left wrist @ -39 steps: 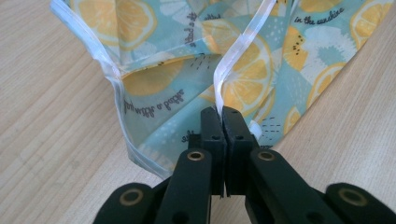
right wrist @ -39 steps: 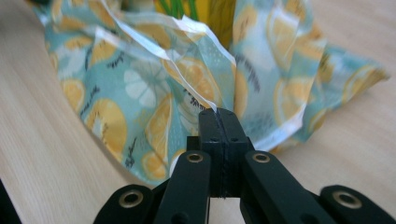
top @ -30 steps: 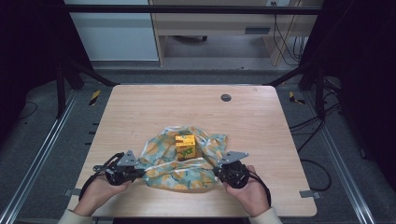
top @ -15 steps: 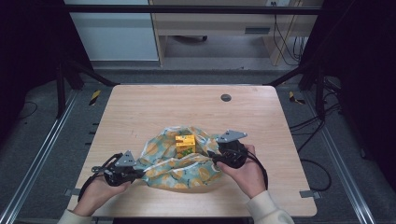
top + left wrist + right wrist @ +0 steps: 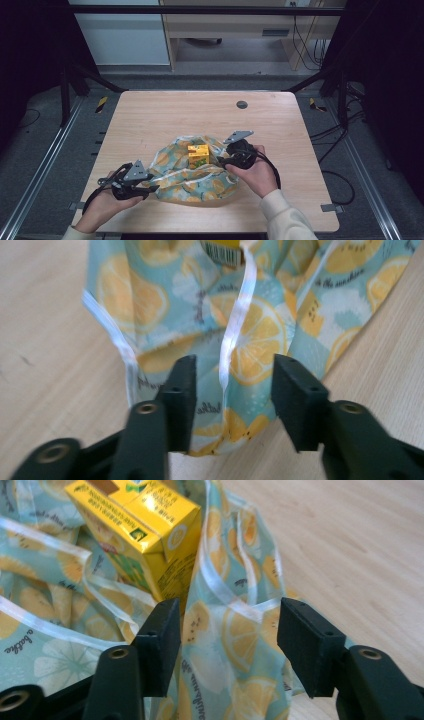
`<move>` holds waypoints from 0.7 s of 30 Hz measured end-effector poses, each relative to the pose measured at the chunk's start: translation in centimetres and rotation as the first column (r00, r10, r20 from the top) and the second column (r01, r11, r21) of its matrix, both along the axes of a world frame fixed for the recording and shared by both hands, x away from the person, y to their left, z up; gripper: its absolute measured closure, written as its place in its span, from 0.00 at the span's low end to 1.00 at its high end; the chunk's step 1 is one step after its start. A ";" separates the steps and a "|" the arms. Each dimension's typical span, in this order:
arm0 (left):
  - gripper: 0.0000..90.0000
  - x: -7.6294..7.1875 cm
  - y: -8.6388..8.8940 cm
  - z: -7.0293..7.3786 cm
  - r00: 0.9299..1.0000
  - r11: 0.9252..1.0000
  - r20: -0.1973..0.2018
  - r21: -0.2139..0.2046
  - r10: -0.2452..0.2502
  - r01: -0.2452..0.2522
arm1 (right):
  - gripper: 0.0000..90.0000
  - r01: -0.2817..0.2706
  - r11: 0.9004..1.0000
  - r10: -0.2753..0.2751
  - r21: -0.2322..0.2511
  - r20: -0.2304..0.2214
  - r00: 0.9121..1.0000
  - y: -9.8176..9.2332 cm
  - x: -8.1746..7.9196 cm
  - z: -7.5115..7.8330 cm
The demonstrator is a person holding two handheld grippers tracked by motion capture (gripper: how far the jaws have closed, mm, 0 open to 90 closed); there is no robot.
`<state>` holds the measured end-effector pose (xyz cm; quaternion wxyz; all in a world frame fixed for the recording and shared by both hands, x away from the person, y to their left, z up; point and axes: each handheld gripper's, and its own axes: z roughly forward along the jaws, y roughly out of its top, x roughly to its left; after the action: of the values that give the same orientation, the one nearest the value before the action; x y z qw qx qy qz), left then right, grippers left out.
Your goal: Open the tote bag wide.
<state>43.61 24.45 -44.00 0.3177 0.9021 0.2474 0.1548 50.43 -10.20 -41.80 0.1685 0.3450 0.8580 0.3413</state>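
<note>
Carton (image 5: pixel 198 155) upright mid-frame on lemon-print bag (image 5: pixel 190 177), lower centre of tabletop (image 5: pixel 165 115). Nearer: right gripper (image 5: pixel 223 161), fingers apart astride bag edge just beside carton. Left gripper (image 5: pixel 150 188) likewise apart, lower left.

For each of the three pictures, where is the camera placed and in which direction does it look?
High view: above the person's side, looking forward and down at the table; forearms, both hands, left gripper, right gripper.
Left gripper view: rides the left gripper, looking along its open jaws at the lemon-print bag.
Right gripper view: rides the right gripper, open jaws toward the yellow carton.
All share the bag.
</note>
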 end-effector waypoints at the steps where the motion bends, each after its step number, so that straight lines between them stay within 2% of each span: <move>1: 0.53 -0.1 -0.3 0.4 1.000 1.000 0.008 0.001 -0.011 0.011 | 0.47 -0.008 1.000 0.008 -0.005 -0.013 1.000 0.1 0.1 -0.1; 4: 0.43 -0.1 -1.0 1.0 0.999 1.000 0.017 -0.009 -0.030 0.030 | 0.47 -0.013 1.000 0.012 -0.022 -0.031 0.999 0.5 0.3 -0.6; 8: 0.33 0.2 -2.1 1.3 0.998 0.997 -0.007 -0.049 -0.064 0.064 | 0.51 -0.032 0.999 0.030 -0.042 -0.040 0.999 1.1 0.5 -1.0; 13: 0.28 1.4 -3.5 -0.2 0.995 0.996 -0.041 0.010 -0.091 0.092 | 0.57 -0.037 0.997 0.033 -0.067 -0.052 0.998 1.4 0.9 -1.5; 15: 0.27 1.7 -3.8 -0.9 0.994 0.995 -0.054 0.020 -0.094 0.095 | 0.67 -0.038 0.997 0.034 -0.072 -0.059 0.998 1.4 1.1 -1.6; 16: 0.28 1.9 -3.9 -1.2 0.994 0.995 -0.060 0.025 -0.096 0.097 | 0.77 -0.043 0.996 0.037 -0.080 -0.066 0.997 1.4 1.2 -1.6; 17: 0.28 2.0 -4.0 -1.5 0.993 0.995 -0.067 0.023 -0.095 0.097 | 0.77 -0.043 0.996 0.037 -0.080 -0.066 0.997 1.4 1.2 -1.6; 18: 0.35 2.0 -4.1 -1.8 0.993 0.994 -0.069 0.032 -0.100 0.102 | 0.83 -0.037 0.996 0.032 -0.077 -0.060 0.998 1.3 1.3 -1.5; 19: 0.35 1.9 -4.2 -2.0 0.992 0.994 -0.069 0.034 -0.104 0.107 | 0.87 -0.037 0.996 0.032 -0.077 -0.060 0.998 1.3 1.3 -1.5; 20: 0.43 1.8 -4.4 -2.2 0.992 0.993 -0.064 0.036 -0.109 0.111 | 0.95 -0.031 0.997 0.028 -0.075 -0.044 0.999 1.3 1.4 -1.3; 21: 0.43 1.7 -4.6 -2.4 0.990 0.991 -0.065 0.042 -0.122 0.125 | 0.95 -0.031 0.997 0.028 -0.075 -0.044 0.999 1.3 1.4 -1.3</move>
<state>45.33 19.86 -46.36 0.2981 0.9272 0.1971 0.1123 51.84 -8.88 -43.10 0.1581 0.3329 0.8787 0.3034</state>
